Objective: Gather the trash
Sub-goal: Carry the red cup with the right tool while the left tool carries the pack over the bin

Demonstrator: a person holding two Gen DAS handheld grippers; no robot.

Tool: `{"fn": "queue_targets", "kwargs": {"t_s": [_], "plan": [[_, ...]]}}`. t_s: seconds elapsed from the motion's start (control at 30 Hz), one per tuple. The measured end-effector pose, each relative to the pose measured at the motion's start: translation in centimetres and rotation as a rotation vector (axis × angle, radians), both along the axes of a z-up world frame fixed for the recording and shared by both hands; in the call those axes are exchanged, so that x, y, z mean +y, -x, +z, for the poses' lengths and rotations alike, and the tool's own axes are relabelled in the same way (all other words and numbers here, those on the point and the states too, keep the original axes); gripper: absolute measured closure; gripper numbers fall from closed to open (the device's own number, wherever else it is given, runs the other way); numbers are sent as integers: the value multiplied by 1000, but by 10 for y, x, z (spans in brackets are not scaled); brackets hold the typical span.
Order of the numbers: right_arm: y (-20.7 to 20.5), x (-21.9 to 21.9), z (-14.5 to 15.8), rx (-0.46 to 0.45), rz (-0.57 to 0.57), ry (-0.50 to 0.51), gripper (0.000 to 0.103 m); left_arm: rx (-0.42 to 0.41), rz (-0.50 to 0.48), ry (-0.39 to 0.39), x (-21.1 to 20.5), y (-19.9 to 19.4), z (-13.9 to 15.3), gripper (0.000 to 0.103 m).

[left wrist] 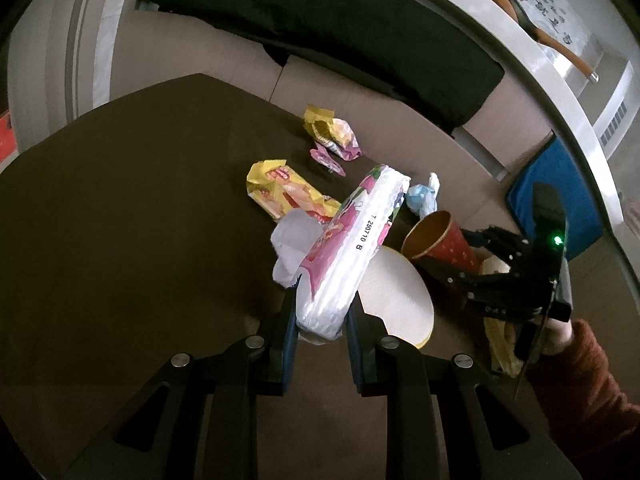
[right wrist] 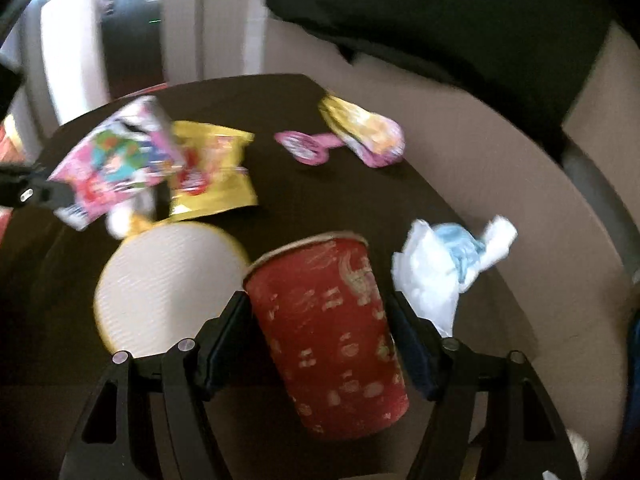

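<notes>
My left gripper (left wrist: 320, 312) is shut on a pink-and-white plastic pack (left wrist: 352, 240), held tilted above the dark table; the right wrist view shows the pack (right wrist: 116, 160) at the left. My right gripper (right wrist: 320, 316) is shut on a red paper cup (right wrist: 332, 328), which lies tilted between the fingers, mouth forward. From the left wrist view the cup (left wrist: 440, 240) sits in the right gripper (left wrist: 464, 258). On the table lie a yellow wrapper (left wrist: 280, 196), a yellow-pink wrapper (left wrist: 332, 132), a pink foil lid (left wrist: 328, 160), a blue-white crumpled tissue (right wrist: 444, 264) and a round white disc (right wrist: 168, 280).
The dark brown table (left wrist: 120, 220) stands in front of a beige sofa with a black cushion (left wrist: 320, 20). A blue cushion (left wrist: 560, 184) lies at the right. A red-brown sleeve (left wrist: 588, 368) holds the right gripper. White crumpled paper (left wrist: 292, 244) hangs beside the pack.
</notes>
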State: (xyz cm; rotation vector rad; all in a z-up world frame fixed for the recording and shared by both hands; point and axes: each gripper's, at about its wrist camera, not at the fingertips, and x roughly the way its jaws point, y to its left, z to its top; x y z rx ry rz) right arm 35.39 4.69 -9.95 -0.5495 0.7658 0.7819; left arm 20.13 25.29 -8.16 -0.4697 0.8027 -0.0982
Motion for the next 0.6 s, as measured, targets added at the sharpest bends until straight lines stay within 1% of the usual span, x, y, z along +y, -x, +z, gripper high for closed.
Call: {"fn": "queue_targets", "kwargs": {"t_s": [0.07,0.13,0.23,0.33,0.4,0.47,0.6], "plan": [[-7,-10,5,52,-66,-68,39,-6,8,-14,-2,-2,2,80],[-7,-21,13,79,-124,-131,40,-26,12,-50,-8,-4,7,80],[-3,-46,33,135,-232,-261,41,-48,18,-81,-18,-7,15,80],[8,-64,50,181,-269,-366,41,-84,27,-120,-31,-8,28,80],[19,-73,62,172,-276,-402,42,-118,31,-152,-40,-8,38,80],[31,-80,73,136,-278,-412,42,-154,40,-177,-49,-6,48,80],[43,-95,89,84,-286,-440,44,-202,37,-196,-69,-4,66,80]]}}
